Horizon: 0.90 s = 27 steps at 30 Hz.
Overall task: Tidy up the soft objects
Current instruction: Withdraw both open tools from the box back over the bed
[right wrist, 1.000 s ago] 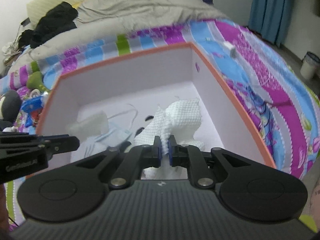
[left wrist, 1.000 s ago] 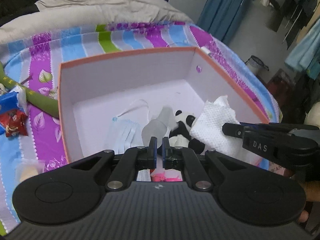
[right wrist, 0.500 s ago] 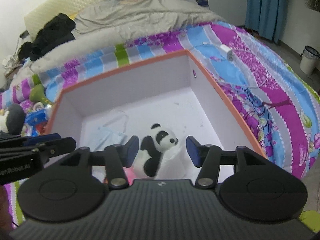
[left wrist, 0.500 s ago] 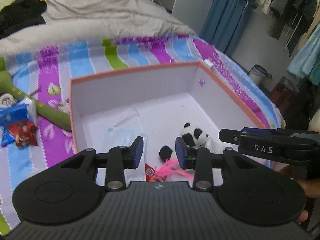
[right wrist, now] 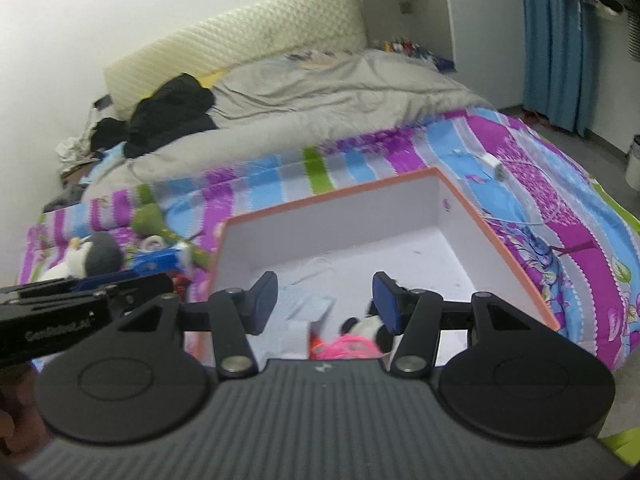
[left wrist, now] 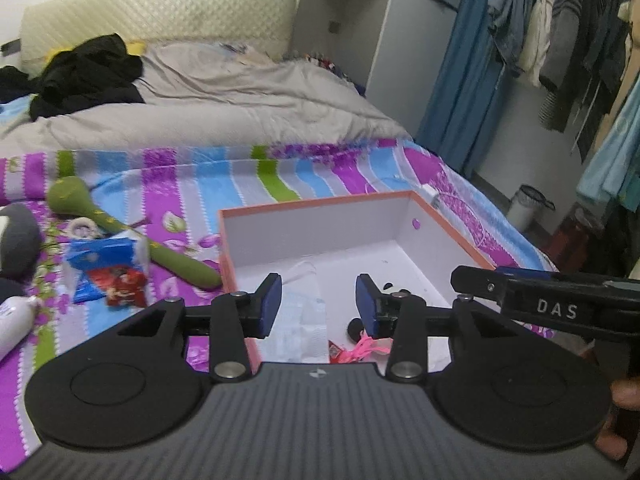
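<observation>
The long green plush toy (left wrist: 132, 236) is seen lying on the striped bed cover (left wrist: 320, 176), outside the white box with the orange rim (left wrist: 320, 205) and off to its left, with its long side slanting from far-left to near-right. It is judged nearer to the left hand-held gripper (left wrist: 318, 306), whose jaws are opening with nothing held between them. The right hand-held gripper (right wrist: 326, 304) is held open and empty above the box.

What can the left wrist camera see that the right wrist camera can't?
Only the left wrist view shows the hanging clothes and a white bottle. Only the right wrist view shows the white charger on the bedspread. Both show the orange-rimmed box, the face mask inside, the green plush outside, and open, empty jaws.
</observation>
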Motion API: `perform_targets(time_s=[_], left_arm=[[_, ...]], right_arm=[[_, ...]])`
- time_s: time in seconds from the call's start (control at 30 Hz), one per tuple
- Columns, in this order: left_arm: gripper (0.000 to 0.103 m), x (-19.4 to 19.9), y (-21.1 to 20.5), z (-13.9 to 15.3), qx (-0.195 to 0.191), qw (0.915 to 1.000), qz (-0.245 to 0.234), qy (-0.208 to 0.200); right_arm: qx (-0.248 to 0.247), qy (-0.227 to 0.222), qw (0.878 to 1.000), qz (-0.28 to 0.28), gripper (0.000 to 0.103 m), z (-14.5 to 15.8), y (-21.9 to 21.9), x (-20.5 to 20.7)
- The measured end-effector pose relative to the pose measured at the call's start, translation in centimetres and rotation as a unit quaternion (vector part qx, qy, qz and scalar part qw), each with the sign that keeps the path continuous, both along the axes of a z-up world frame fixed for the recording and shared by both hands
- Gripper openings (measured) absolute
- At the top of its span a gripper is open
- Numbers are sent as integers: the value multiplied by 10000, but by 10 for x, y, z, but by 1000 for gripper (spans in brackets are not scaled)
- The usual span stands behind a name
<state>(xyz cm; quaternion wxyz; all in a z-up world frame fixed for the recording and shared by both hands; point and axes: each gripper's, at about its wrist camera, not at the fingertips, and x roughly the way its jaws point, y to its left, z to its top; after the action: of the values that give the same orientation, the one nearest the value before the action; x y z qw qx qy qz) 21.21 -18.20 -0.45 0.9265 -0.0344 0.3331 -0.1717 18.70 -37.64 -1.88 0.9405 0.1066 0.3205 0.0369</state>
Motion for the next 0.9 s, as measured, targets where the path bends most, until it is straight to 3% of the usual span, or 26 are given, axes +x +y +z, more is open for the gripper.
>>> perform_targets(time_s=[0.47,0.9], left_arm=[[47,-91,77,19,-66,9982,496,-322],[47,-152,147,0,-20,9945,1028,-209]], right_arm=[[-13,-459,9973,580,55,21,65,-72],[150,-476,9934,1030,55,6,121,-120]])
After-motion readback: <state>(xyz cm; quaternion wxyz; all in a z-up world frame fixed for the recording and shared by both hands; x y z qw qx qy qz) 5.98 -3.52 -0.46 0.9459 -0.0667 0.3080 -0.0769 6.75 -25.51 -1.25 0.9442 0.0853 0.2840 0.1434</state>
